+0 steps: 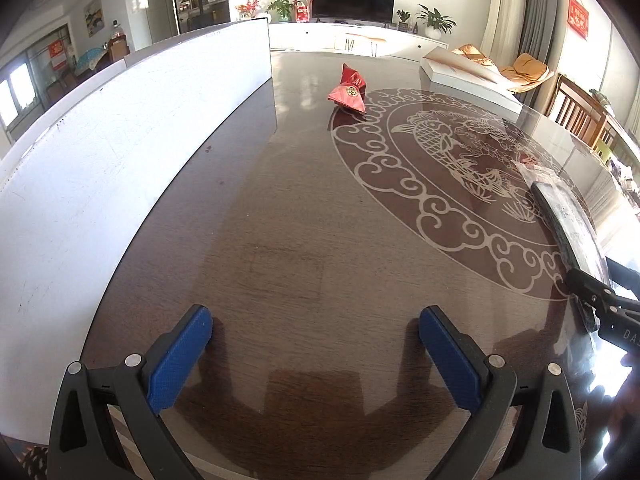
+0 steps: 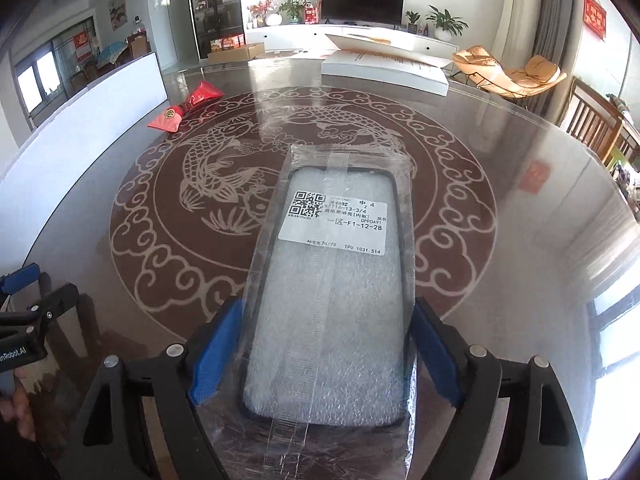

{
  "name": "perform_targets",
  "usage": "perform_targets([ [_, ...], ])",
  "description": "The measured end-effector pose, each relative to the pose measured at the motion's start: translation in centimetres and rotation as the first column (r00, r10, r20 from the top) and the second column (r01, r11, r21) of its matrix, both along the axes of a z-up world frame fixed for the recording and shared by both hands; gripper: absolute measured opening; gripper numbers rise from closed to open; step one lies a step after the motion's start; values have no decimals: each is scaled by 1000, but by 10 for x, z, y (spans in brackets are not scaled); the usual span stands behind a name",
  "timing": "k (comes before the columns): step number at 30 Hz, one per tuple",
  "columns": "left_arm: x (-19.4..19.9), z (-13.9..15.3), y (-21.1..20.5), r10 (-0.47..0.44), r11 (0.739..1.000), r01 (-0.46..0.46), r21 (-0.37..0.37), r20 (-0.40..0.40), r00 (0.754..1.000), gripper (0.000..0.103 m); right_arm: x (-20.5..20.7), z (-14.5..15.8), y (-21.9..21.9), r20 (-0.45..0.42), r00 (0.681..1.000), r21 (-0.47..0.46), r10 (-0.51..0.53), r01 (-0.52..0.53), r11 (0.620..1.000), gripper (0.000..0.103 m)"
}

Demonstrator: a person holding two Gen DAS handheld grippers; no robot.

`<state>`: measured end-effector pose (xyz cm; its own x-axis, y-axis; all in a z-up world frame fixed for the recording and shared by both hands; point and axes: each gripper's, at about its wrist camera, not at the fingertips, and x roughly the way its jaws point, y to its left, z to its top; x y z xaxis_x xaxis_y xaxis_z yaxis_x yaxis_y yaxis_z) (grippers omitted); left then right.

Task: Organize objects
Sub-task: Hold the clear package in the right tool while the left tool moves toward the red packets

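A black phone case with white foam inside, sealed in a clear bag (image 2: 328, 300) with a white barcode label (image 2: 336, 222), sits between the blue pads of my right gripper (image 2: 326, 344). Both pads press on its long sides. In the left wrist view the same bagged phone case (image 1: 572, 224) shows edge-on at the far right, held over the table by the right gripper (image 1: 600, 280). My left gripper (image 1: 316, 320) stands open and empty over the dark table. A red pouch (image 1: 349, 92) (image 2: 184, 110) lies far back on the table.
The round glass-topped table (image 2: 500, 160) bears a fish and cloud pattern. A tall white board (image 1: 120, 140) (image 2: 92, 120) stands along its left side. A flat white box (image 2: 384, 68) (image 1: 460, 72) lies at the far edge. Wooden chairs (image 2: 592, 120) stand to the right.
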<state>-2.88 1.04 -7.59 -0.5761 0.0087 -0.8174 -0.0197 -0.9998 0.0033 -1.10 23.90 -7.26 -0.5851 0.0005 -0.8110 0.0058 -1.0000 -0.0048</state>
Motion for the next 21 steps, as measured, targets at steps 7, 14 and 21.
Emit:
perform_targets([
  [7,0,0,-1,0,1000,0,0,0,1000,103,-1,-4,-3,6,1000,7,-3,3,1000,103],
  [14,1,0,-1,1,1000,-1,-1,-1,1000,103,-2,-4,-2,6,1000,7,-3,3,1000,103],
  [21,0,0,0,1,1000,-1,-1,-1,1000,103,-2,-4,-2,7,1000,7,-3,3,1000,103],
])
